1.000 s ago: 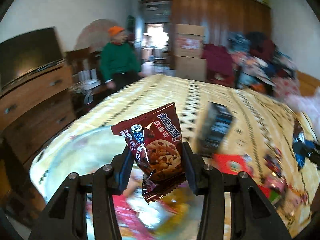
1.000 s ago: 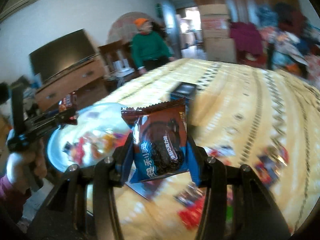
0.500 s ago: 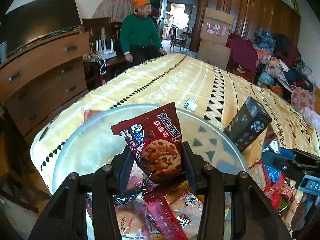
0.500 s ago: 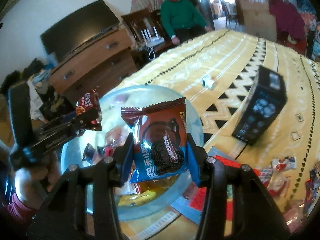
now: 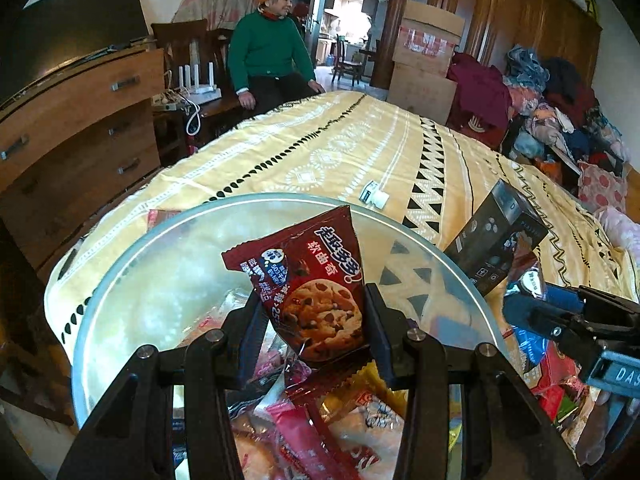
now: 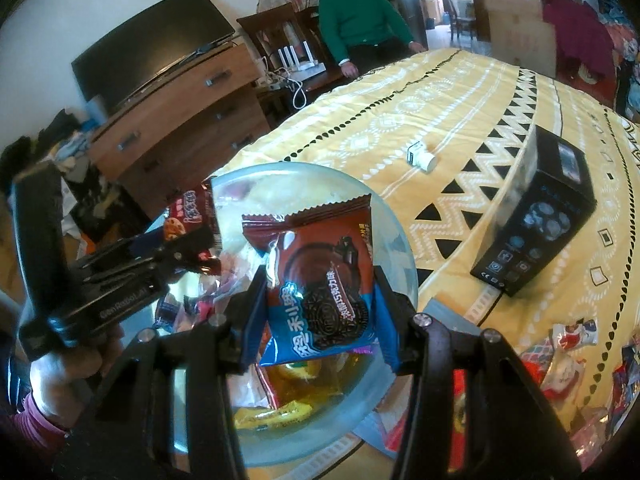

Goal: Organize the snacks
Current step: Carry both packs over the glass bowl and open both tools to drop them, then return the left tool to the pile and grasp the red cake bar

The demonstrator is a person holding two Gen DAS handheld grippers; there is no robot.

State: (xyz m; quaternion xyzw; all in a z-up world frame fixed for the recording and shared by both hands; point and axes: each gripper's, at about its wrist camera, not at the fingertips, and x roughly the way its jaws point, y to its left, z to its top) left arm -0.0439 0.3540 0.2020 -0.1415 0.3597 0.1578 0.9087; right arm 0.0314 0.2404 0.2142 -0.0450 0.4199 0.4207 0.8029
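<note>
Both my grippers have swung in over the clear bowl [image 5: 168,280] since a second ago, when the scene was still streaking past in a blur. My left gripper [image 5: 314,320] is clamped on the red chocolate-chip cookie packet [image 5: 308,284], held upright above the wrappers already piled in the bowl. My right gripper [image 6: 320,308] grips the blue-and-brown sandwich cookie packet [image 6: 320,272] over that same bowl, which sits at the near corner of the yellow patterned bed [image 6: 460,120]. Just beside the bowl stands a tilted black box [image 6: 540,212], with loose snack packets [image 6: 568,340] along the bed's near edge.
</note>
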